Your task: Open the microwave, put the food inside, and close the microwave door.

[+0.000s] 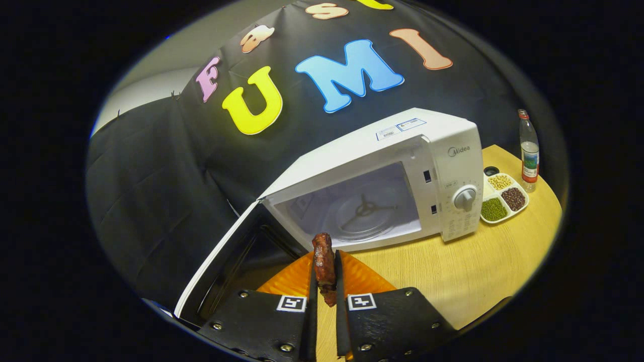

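Observation:
A white microwave (397,166) stands on the wooden table (453,271) with its door (226,261) swung wide open to the left. Inside, the glass turntable (359,213) is bare. My gripper (324,261) is shut on a dark red-brown piece of meat (323,264), which stands up between the fingers. The meat hangs above an orange plate (357,279), just in front of the microwave's open cavity.
To the right of the microwave lies a white divided tray (503,198) with yellow, brown and green beans. A clear bottle (529,151) with a red cap stands behind it near the table's edge. Black cloth hangs behind and to the left.

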{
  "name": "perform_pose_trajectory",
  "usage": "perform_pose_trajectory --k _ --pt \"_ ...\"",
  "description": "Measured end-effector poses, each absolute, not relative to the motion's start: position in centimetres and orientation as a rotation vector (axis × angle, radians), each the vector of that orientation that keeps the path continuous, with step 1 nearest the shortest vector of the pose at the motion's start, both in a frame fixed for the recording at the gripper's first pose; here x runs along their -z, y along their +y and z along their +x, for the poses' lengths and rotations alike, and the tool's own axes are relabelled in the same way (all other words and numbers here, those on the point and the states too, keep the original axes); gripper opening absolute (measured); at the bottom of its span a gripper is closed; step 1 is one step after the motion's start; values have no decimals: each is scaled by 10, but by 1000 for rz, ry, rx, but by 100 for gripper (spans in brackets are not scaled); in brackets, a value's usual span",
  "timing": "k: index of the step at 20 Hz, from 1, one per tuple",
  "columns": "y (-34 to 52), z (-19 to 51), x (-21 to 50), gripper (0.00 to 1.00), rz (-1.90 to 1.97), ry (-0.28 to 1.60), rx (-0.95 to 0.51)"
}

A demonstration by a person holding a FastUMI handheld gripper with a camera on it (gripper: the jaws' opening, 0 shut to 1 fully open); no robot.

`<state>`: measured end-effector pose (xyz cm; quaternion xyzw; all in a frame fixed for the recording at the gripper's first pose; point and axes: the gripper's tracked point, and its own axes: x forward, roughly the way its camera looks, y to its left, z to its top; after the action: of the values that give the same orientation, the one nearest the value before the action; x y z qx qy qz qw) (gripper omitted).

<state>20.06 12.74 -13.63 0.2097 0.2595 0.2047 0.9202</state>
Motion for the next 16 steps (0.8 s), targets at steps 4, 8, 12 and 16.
perform_pose_trajectory --k 4,8,12,16 --pt "134 242 147 15 431 521 -404" --pt "148 281 162 15 451 499 -390" --pt "164 316 175 15 453 466 -363" --pt "171 343 184 15 421 415 -334"
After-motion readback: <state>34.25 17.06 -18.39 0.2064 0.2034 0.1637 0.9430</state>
